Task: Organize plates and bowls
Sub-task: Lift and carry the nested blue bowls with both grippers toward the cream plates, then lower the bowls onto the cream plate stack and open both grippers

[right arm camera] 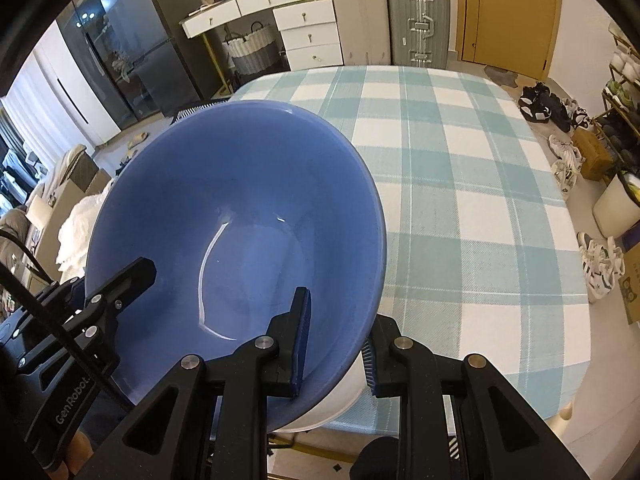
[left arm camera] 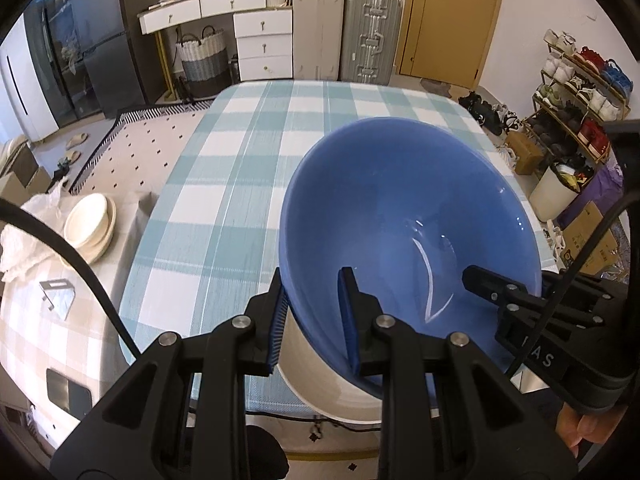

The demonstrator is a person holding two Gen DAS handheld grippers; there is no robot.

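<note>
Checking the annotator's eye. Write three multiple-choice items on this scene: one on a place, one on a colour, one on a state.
1. Where do the cream dishes sit?
A. on the side table to the left
B. inside the bowl
C. on the shoe rack

2. The big bowl's inside is:
A. green
B. blue
C. red

3. The left tool is:
A. wide open, empty
B. clamped on the bowl's rim
C. out of view

Key: 1 A, they are stacked on the beige check cloth; 2 B, the inside is glossy blue; 3 B, pads straddle the rim.
</note>
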